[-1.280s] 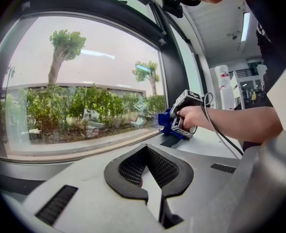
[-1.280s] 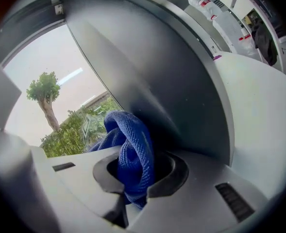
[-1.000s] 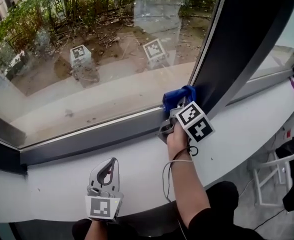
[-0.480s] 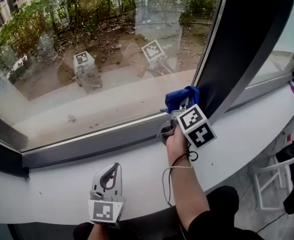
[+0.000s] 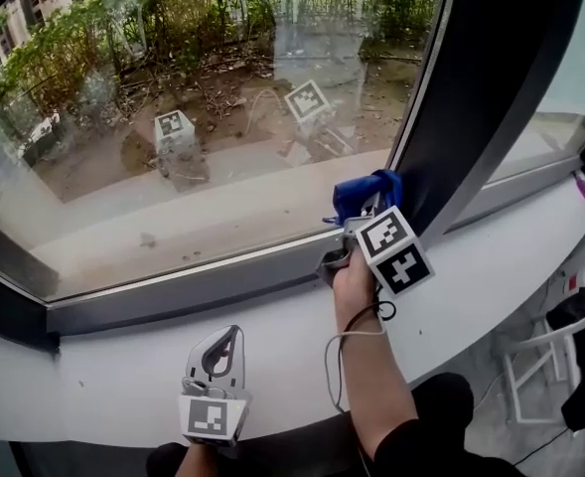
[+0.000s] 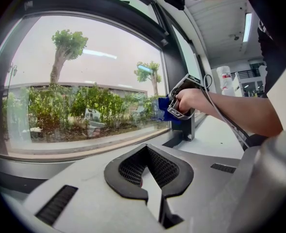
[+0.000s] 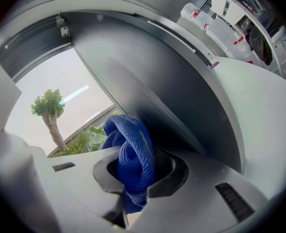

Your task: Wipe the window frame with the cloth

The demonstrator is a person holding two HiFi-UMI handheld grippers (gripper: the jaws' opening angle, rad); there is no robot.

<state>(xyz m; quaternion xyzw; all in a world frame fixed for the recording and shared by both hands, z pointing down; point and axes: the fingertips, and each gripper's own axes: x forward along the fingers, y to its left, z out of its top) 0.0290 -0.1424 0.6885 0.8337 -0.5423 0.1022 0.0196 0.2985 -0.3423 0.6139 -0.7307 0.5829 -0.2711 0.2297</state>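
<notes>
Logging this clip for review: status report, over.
Left gripper shut, empty, over the sill. Right gripper shut on blue cloth, at window frame post. Nothing in the way.

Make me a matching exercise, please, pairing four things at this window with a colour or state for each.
Things:
1. cloth
2. left tongs
3. right tongs
4. sill

Colour or state:
A. white, curving below the glass
B. shut on the cloth, up at the dark frame
C. blue and bunched
D. shut with nothing between them, low over the sill

Pairs: 1-C, 2-D, 3-B, 4-A
</notes>
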